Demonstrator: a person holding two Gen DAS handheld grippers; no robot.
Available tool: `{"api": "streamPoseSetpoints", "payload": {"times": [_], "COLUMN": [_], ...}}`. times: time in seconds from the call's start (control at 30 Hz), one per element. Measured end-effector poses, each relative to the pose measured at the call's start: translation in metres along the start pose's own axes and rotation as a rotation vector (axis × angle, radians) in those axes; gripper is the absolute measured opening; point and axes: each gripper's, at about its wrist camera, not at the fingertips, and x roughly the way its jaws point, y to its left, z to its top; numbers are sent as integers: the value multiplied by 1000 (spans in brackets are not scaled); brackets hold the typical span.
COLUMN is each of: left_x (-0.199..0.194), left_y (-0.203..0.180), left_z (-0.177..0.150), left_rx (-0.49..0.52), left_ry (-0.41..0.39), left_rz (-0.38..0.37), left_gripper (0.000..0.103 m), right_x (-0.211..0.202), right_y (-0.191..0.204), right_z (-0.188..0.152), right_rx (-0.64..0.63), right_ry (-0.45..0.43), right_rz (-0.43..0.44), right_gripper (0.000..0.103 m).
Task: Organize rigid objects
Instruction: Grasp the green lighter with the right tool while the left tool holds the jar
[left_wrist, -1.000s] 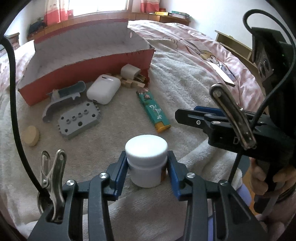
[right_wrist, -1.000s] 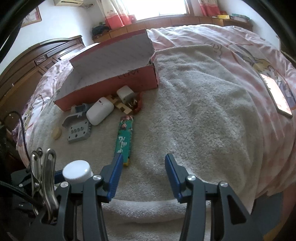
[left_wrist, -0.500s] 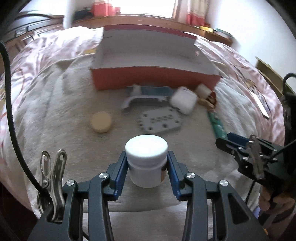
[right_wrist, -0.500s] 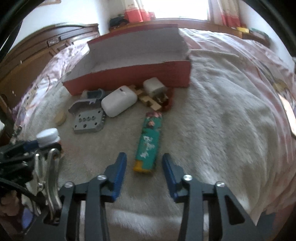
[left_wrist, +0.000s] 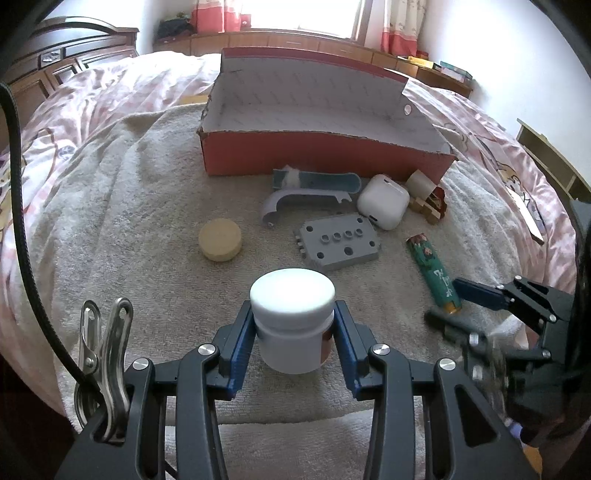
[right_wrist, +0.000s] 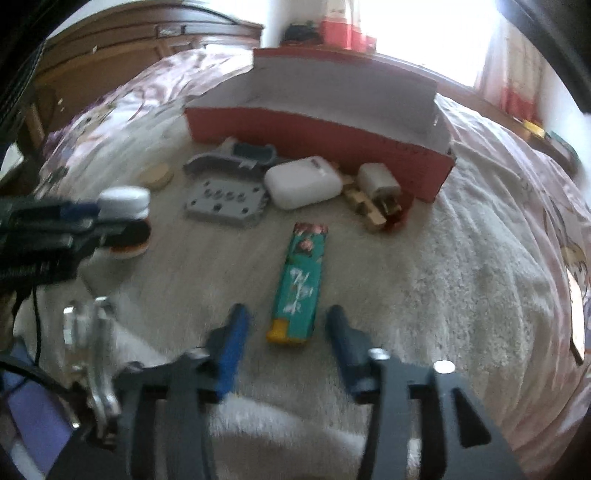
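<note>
1. My left tool (left_wrist: 293, 332) grips the white jar (left_wrist: 291, 317), well short of the red box (left_wrist: 325, 158).
2. The box looks empty; the jar and everything else remain outside, so I judge sorting barely begun.
3. My right tool (right_wrist: 284, 339), angled down with jaws opening and gripping nothing, flanks the green lighter (right_wrist: 301, 288) in front of the box.

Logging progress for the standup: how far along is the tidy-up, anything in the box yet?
Nothing done: the red box looks empty. In hand: the left hand-held gripper clamps the white jar; the right hand-held gripper is opening over the green lighter, not gripping it. Left outside: the tan disc, grey plate, white case and the rest.
</note>
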Motion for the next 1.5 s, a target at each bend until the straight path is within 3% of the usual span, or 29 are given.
{"api": "streamPoseSetpoints", "payload": {"times": [0.13,0.33,0.6,0.73,0.8,0.87,1.03,1.33,1.5], "left_x": [0,0,1,1,1,1,1,2,2], "left_y": [0,1,2,2,2,2,3,2,-1], "left_z": [0,0,0,0,0,0,0,-1,-3], "left_rx": [-3,-3,0,-3,-2,0,-6,-12,-1], "left_ry": [-1,-2,-6,-9,-12,-15,-18,-30,-36], "left_rz": [-3,0,4,4,5,8,8,25,42], "left_gripper": [42,42,42,42,42,42,42,42,42], "right_x": [-4,-3,5,2,1,3,11,29,30], "right_y": [-4,-34,-78,-79,-73,-67,-49,-19,-16], "right_z": [-5,-1,7,6,6,10,20,25,30], "right_rx": [-38,63,323,389,383,361,329,162,61], "right_ry": [6,9,-32,-44,-55,-58,-58,-55,-33], "right_rz": [-59,-113,-65,-10,10,15,16,-52,-23], "right_gripper": [54,53,53,61,72,76,78,90,90]}}
